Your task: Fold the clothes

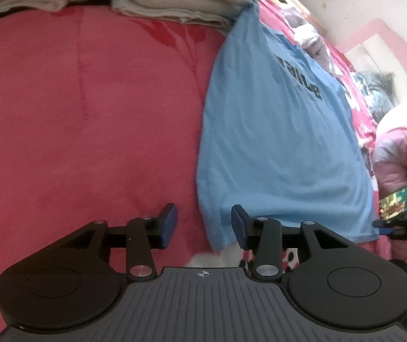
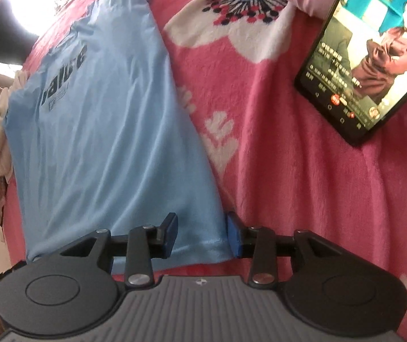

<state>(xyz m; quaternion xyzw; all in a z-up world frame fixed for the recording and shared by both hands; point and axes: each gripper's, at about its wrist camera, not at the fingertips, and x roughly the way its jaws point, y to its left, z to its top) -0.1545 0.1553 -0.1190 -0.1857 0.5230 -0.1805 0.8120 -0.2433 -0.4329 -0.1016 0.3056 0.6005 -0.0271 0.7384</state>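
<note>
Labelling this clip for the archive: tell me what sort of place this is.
Most likely a bedroom at home, with the work done on a bed. A plush pink floral blanket covers the surface, a blue T-shirt lies spread on it, folded laundry is stacked at the far edge, and a phone plays video.
</note>
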